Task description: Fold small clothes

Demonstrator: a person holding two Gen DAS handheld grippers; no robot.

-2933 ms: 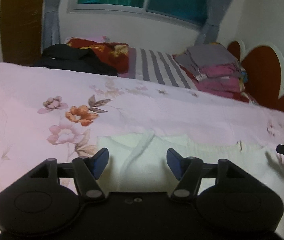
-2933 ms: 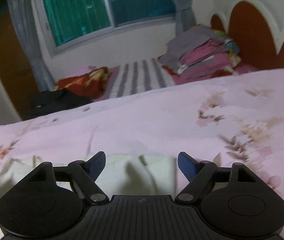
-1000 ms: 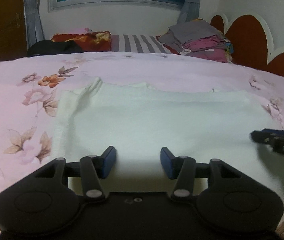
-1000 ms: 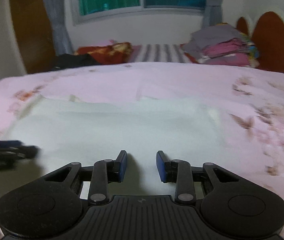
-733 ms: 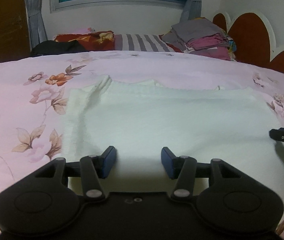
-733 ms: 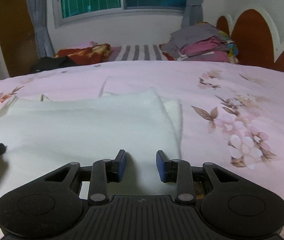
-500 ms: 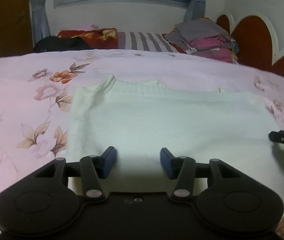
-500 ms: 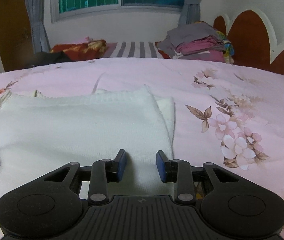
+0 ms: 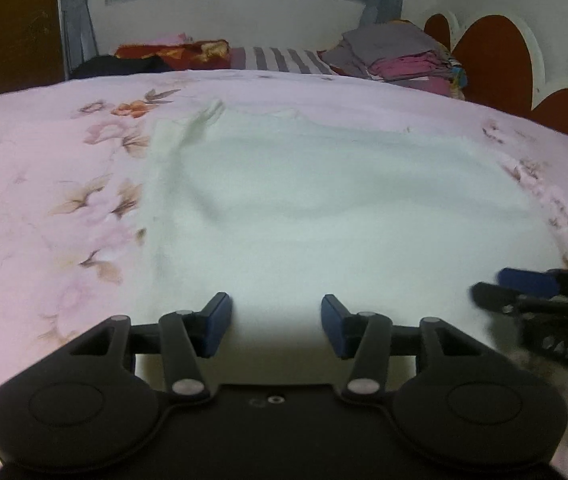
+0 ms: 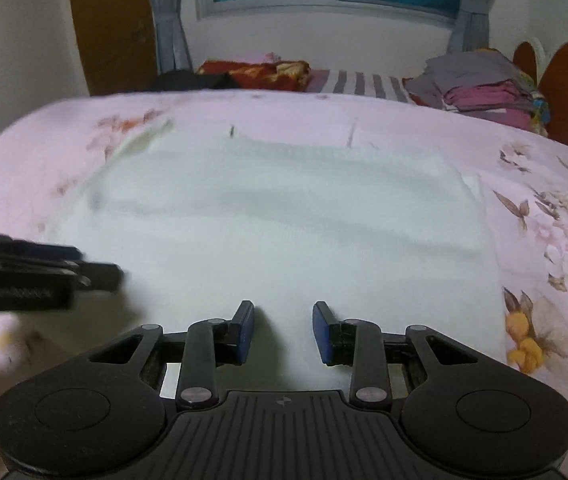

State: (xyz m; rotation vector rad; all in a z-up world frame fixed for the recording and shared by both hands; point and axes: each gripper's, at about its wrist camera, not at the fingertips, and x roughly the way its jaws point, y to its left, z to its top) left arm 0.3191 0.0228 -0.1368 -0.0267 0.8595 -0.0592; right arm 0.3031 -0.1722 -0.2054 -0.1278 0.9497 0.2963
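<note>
A pale white knit garment [image 9: 323, 208] lies spread flat on the pink floral bedspread [image 9: 44, 152]; it also shows in the right wrist view [image 10: 284, 224]. My left gripper [image 9: 276, 324] is open and empty over the garment's near edge, toward its left side. My right gripper [image 10: 283, 332] is open and empty over the near edge, toward its right side. The right gripper shows at the right edge of the left wrist view [image 9: 543, 292], and the left gripper shows at the left edge of the right wrist view [image 10: 44, 268].
A stack of folded clothes [image 9: 399, 60] sits at the far right by the red headboard [image 9: 495, 64]. A striped pillow [image 9: 280, 58], a red patterned cloth [image 9: 176, 50] and a dark garment [image 9: 116, 66] lie along the far edge under the window.
Both grippers have pulled back toward the near edge of the garment and swung closer together. The right gripper's jaws have opened a little wider. The garment now lies flat and folded over.
</note>
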